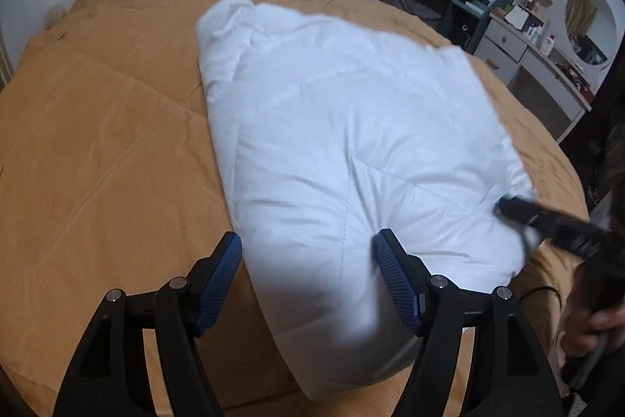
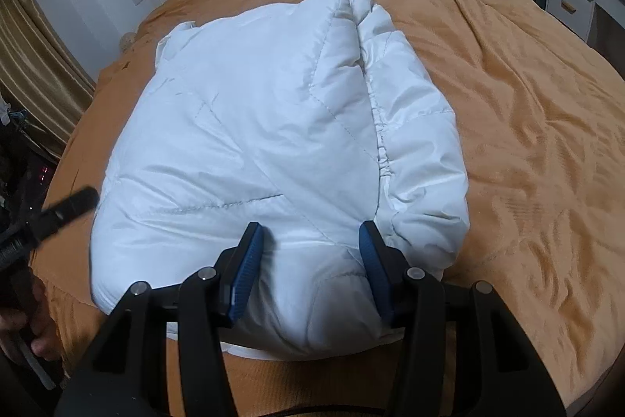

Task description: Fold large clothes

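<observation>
White puffy jacket flat on the orange bedspread, already folded in from the side, with a sleeve on top at 2 o'clock. Right gripper at 6 o'clock, pinching the bottom hem. Left gripper spread apart at the near corner, holding nothing. Halfway done, probably. Next: grab that corner too, then lift both toward 12 o'clock.
</observation>
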`<state>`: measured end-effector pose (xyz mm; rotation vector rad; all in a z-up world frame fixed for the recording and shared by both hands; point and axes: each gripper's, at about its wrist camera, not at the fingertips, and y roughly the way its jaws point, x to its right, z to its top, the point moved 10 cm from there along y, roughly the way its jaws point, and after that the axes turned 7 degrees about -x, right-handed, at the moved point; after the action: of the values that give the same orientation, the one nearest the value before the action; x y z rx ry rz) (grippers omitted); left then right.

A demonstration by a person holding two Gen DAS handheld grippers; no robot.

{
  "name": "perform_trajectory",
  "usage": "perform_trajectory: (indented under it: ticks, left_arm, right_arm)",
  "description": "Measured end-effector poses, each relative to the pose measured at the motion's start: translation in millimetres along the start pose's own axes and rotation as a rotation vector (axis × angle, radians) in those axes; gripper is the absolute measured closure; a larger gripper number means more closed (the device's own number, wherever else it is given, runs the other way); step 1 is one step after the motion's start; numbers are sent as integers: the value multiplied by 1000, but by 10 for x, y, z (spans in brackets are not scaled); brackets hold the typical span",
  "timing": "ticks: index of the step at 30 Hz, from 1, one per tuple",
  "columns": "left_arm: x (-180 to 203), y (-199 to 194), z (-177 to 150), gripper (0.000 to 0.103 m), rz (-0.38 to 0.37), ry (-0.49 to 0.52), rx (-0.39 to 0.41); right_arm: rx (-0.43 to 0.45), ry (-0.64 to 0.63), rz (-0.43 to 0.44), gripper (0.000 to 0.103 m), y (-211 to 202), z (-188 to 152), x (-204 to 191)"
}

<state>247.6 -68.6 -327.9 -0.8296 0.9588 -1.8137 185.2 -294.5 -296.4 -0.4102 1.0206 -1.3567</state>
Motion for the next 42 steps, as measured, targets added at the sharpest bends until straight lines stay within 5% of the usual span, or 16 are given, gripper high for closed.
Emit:
perform_trajectory:
  ticks: [6, 8, 11, 16, 18, 19, 20, 23, 29, 32, 36, 39, 42]
  left_arm:
    - [61, 56, 3, 32, -5, 4, -5]
    - [95, 62, 14, 32, 7, 24, 4]
    - [136, 103, -30, 30, -27, 29, -19]
    - [144, 126, -86, 30, -44, 12, -26]
    - [116, 141, -84, 30, -55, -5, -30]
    - [108, 140, -86, 30, -67, -18, -34]
    - [101, 140, -89, 29, -86, -34, -39]
    - [35, 132, -121, 27, -167, -132, -61]
    - [-498, 265, 46, 24, -524, -554, -157]
    - [-875, 370, 331, 18, -611, -703, -132]
    - [-1068, 675, 902, 18, -628, -657, -118]
    - [-922, 1019, 1203, 17, -752, -597, -207]
    - [-977, 1331, 1428, 11, -847, -654, -232]
  right_arm:
    - [144, -61, 46, 52, -581, 304, -389]
    - [128, -103, 72, 51, -501, 351, -573]
    - [-37, -30, -47, 54, 101, 192, -328]
    - [-5, -28, -254, 52, 2, 1, 22]
    - [-3, -48, -325, 45, -43, -17, 37]
    - [-1, -48, -397, 22, -49, -2, 72]
    - [2, -34, -424, 13, -49, -1, 119]
    - [-36, 112, -260, 12, 1, -46, 262]
    - [-170, 488, 319, 4, 326, -246, 470]
    - [-166, 469, 354, 3, 327, -204, 472]
    - [-166, 408, 360, 3, 326, -83, 354]
    - [-175, 411, 398, 1, 397, -49, 370]
    - [-193, 411, 446, 0, 451, -28, 409]
